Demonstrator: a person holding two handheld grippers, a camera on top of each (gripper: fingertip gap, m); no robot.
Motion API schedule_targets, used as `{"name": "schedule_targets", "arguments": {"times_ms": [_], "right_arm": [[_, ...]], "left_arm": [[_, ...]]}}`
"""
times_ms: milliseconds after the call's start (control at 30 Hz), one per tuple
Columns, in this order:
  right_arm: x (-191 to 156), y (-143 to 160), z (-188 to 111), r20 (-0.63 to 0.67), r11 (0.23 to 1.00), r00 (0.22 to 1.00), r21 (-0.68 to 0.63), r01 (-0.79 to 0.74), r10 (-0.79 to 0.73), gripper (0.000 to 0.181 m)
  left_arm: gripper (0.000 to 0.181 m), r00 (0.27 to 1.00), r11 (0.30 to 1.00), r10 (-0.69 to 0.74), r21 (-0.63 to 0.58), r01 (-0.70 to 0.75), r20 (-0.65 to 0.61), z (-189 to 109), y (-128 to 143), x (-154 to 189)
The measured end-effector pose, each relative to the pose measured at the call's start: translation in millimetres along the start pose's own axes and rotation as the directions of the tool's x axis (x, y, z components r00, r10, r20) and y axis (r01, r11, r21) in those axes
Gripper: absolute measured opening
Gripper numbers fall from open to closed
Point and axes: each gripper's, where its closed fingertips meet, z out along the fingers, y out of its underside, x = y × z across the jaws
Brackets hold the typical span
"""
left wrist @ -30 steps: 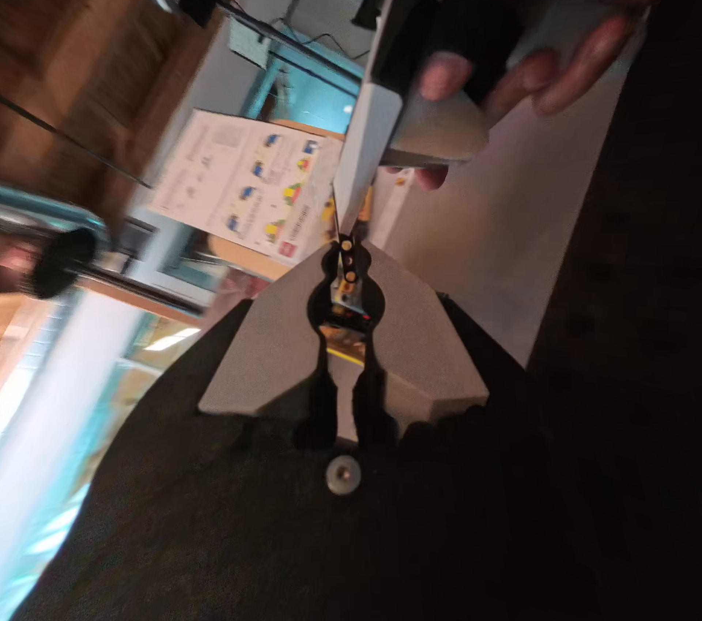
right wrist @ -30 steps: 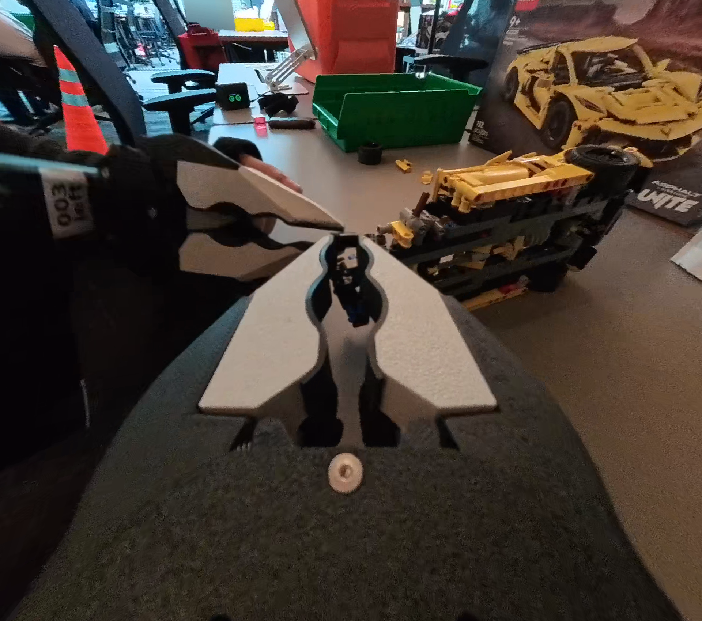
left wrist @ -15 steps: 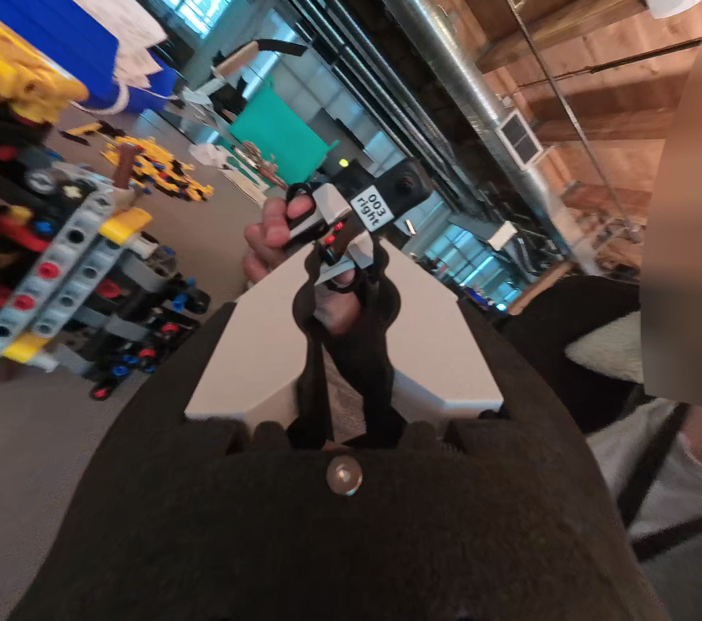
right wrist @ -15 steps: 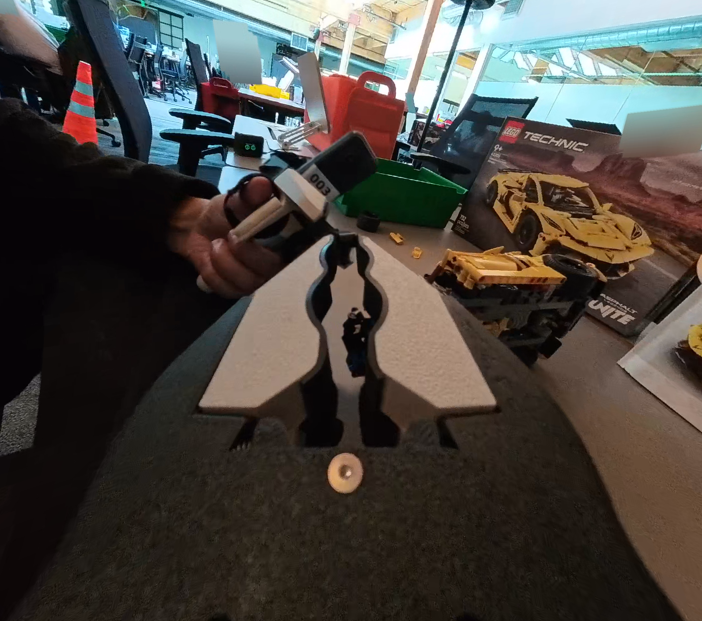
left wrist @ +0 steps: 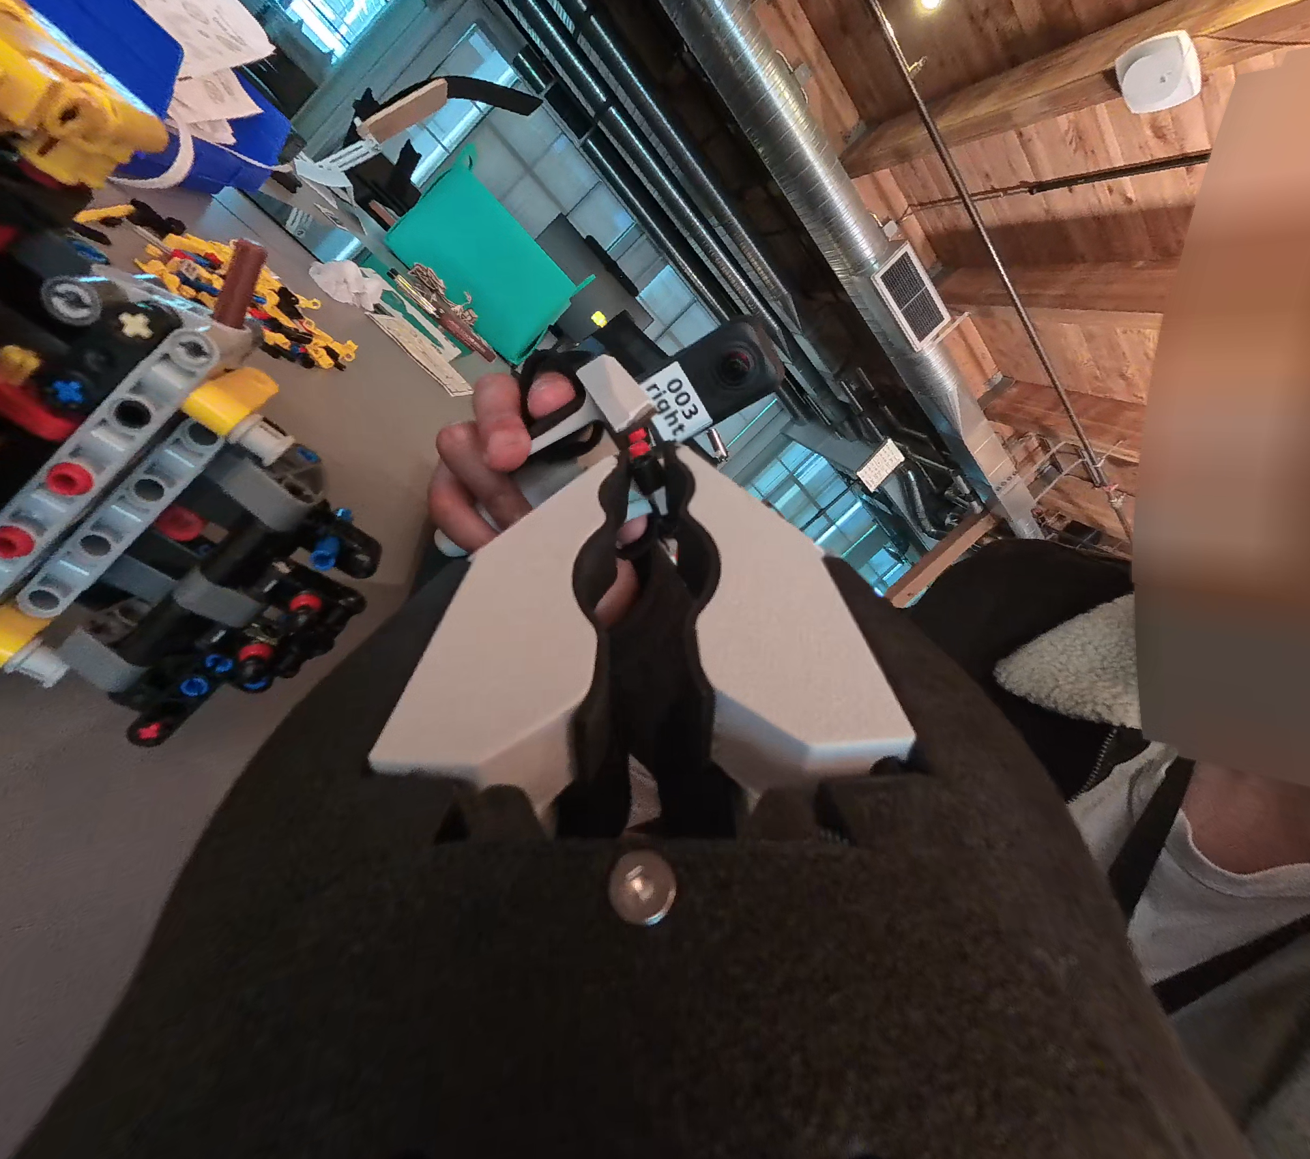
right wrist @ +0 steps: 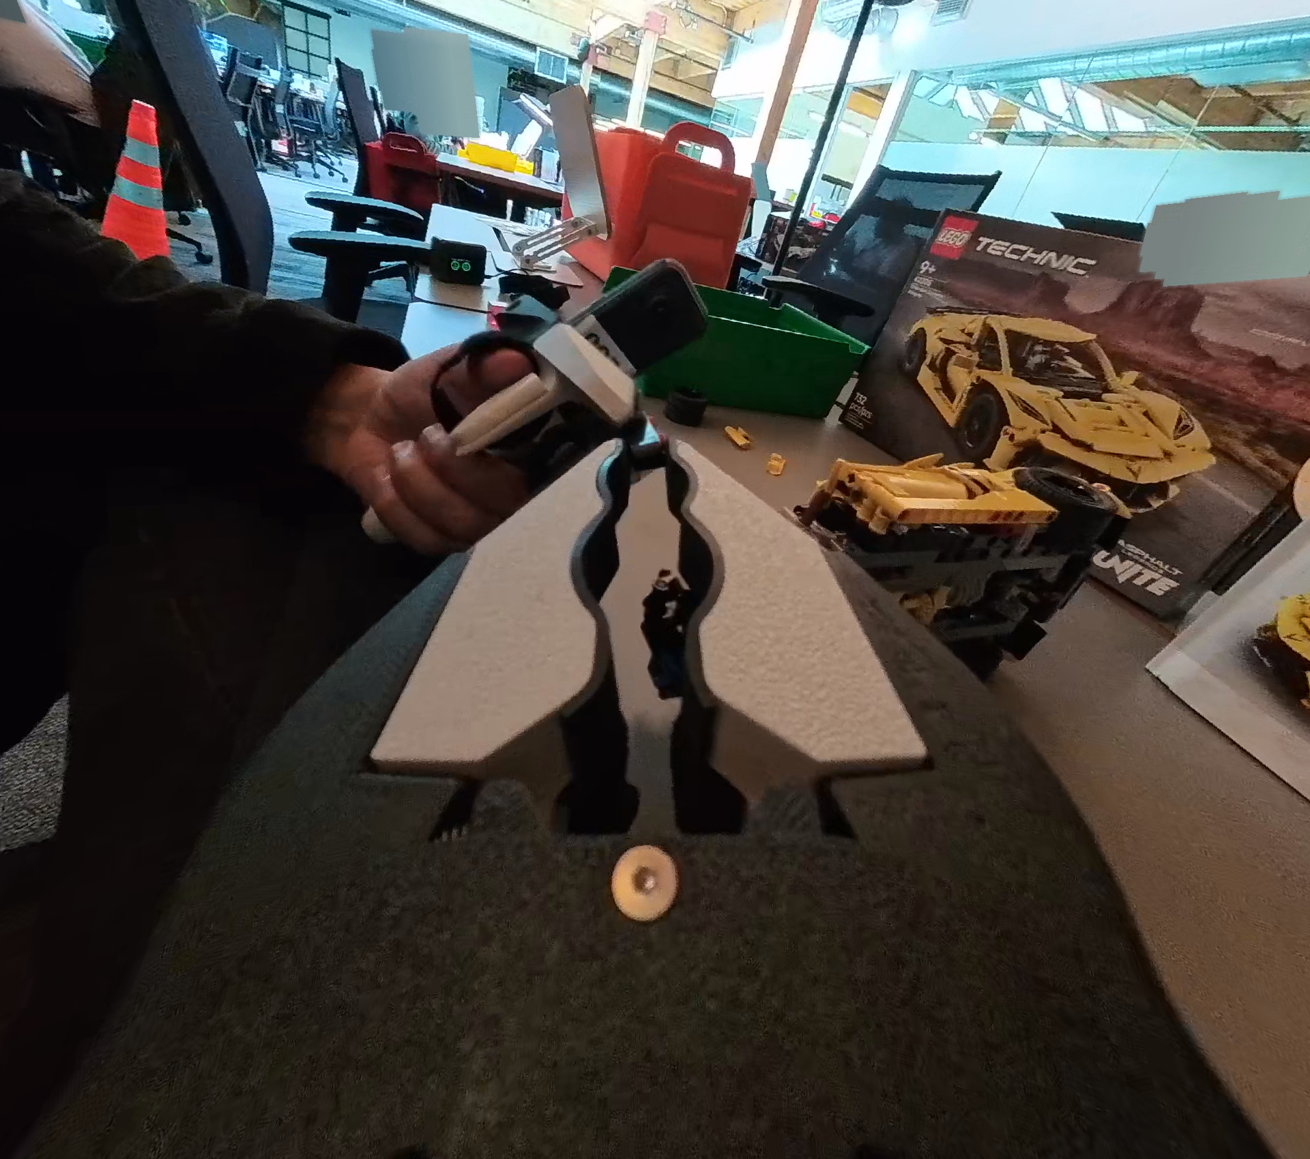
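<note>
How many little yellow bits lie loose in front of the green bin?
2 yellow bits: one beside the black wheel, one nearer the yellow car model; others may be hidden.

Table layout around the model car

On the table (right wrist: 1169, 841) the model car (right wrist: 950, 529) lies on its side at right; behind it stands its box (right wrist: 1106, 388); the bin (right wrist: 751, 359) sits farther left, a loose wheel (right wrist: 685, 405) before it; a booklet (right wrist: 1247, 664) lies near right
</note>
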Motion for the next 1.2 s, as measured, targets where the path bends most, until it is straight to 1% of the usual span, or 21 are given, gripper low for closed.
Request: {"name": "schedule_targets", "arguments": {"times_ms": [167,233,300,400,500,600,767,833,867,900,933,967,1000,1033,1067,1100,1133,1200], "right_arm": [[13,11,4,-0.122,0.997,0.993,-0.08,-0.014,0.004,0.009],[14,9,5,-0.127,0.996,0.992,-0.083,-0.024,0.014,0.009],[15,7,5,-0.134,0.996,0.99,-0.069,-0.049,0.04,0.009],[17,7,3,-0.162,0.996,0.987,-0.088,-0.007,-0.008,0.008],[20,8,1,-0.18,0.995,0.983,-0.102,0.004,-0.022,0.006],[24,8,1,-0.209,0.995,0.978,-0.093,-0.042,0.021,0.005],[28,11,2,-0.216,0.989,0.97,-0.076,-0.128,0.109,0.005],[31,12,5,-0.235,0.992,0.968,-0.071,-0.105,0.086,0.008],[35,11,4,-0.263,0.995,0.963,-0.066,-0.078,0.058,0.01],[41,11,2,-0.316,0.996,0.948,-0.071,-0.052,0.027,0.005],[46,10,-1,-0.366,0.997,0.93,-0.068,-0.028,0.001,0.005],[45,6,-1,-0.384,0.999,0.923,-0.044,-0.022,0.004,0.004],[43,3,1,-0.372,0.999,0.928,-0.02,-0.039,0.029,0.0],[44,2,1,-0.386,0.999,0.921,-0.001,-0.051,0.047,0.0],[45,4,2,-0.396,0.998,0.917,-0.011,-0.058,0.049,0.0],[43,7,3,-0.39,0.998,0.92,-0.035,-0.051,0.034,0.001],[41,8,4,-0.379,0.998,0.925,-0.044,-0.044,0.024,0.008],[41,10,6,-0.376,0.997,0.926,-0.065,-0.042,0.014,0.01]], "left_arm": [[0.007,0.997,0.998,0.001,0.062,-0.006,0.077,-3,-8,-12],[0.007,0.996,0.997,0.027,0.073,-0.033,0.086,-3,-9,-12],[0.007,0.991,0.993,0.081,0.083,-0.09,0.107,-2,-10,-10],[0.008,0.975,0.982,0.156,0.081,-0.17,0.158,1,-10,-10],[0.008,0.962,0.974,0.193,0.08,-0.212,0.194,3,-10,-12],[0.009,0.949,0.965,0.215,0.103,-0.243,0.229,5,-13,-14],[0.008,0.963,0.972,0.149,0.144,-0.184,0.223,5,-18,-18],[0.007,0.977,0.975,0.09,0.181,-0.126,0.194,2,-21,-20],[0.007,0.984,0.974,0.06,0.205,-0.094,0.166,0,-23,-19],[0.007,0.99,0.971,0.035,0.231,-0.066,0.139,-2,-26,-18],[0.007,0.991,0.969,0.019,0.242,-0.051,0.134,-3,-26,-19],[0.007,0.99,0.97,0.021,0.235,-0.053,0.14,-2,-25,-20],[0.007,0.989,0.971,0.031,0.231,-0.064,0.143,-1,-25,-19],[0.007,0.989,0.968,0.031,0.243,-0.066,0.145,-1,-26,-19],[0.007,0.99,0.965,0.014,0.259,-0.051,0.143,-2,-27,-21],[0.007,0.991,0.958,-0.01,0.285,-0.029,0.133,-5,-30,-22],[0.007,0.992,0.948,-0.038,0.317,-0.003,0.124,-10,-35,-24],[0.007,0.991,0.939,-0.088,0.339,0.049,0.1,-13,-37,-27]]}}
